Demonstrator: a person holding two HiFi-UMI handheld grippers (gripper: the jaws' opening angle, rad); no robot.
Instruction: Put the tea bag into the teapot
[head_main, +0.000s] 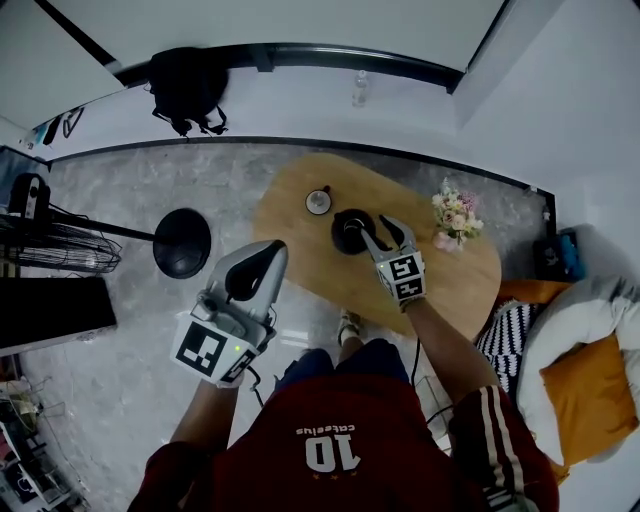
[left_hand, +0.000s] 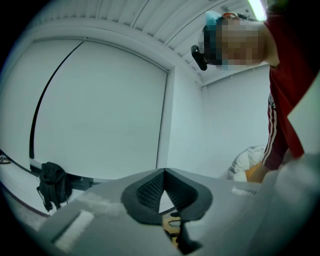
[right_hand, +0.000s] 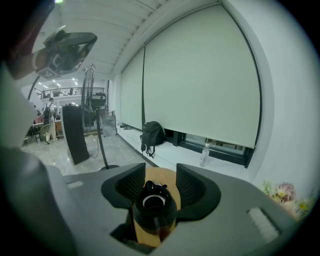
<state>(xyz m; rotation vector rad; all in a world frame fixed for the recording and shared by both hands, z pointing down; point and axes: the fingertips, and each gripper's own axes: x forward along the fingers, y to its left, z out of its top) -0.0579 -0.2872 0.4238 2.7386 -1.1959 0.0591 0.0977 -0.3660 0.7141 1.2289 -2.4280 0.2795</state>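
Tea bag nowhere in sight, likely already down in the teapot (head_main: 350, 232) at the middle of the surface (head_main: 300, 180). Hovering by its open mouth, right fingers (right_hand: 192, 187) spread wide, empty; left fingers (left_hand: 150, 192) shut on nothing. Light, limp, tearable: best pinched by string.

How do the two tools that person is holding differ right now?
The left tool is shut and empty; the right tool is open. The left tool is over the floor beside the table; the right points at the teapot. Both are grey with marker cubes.
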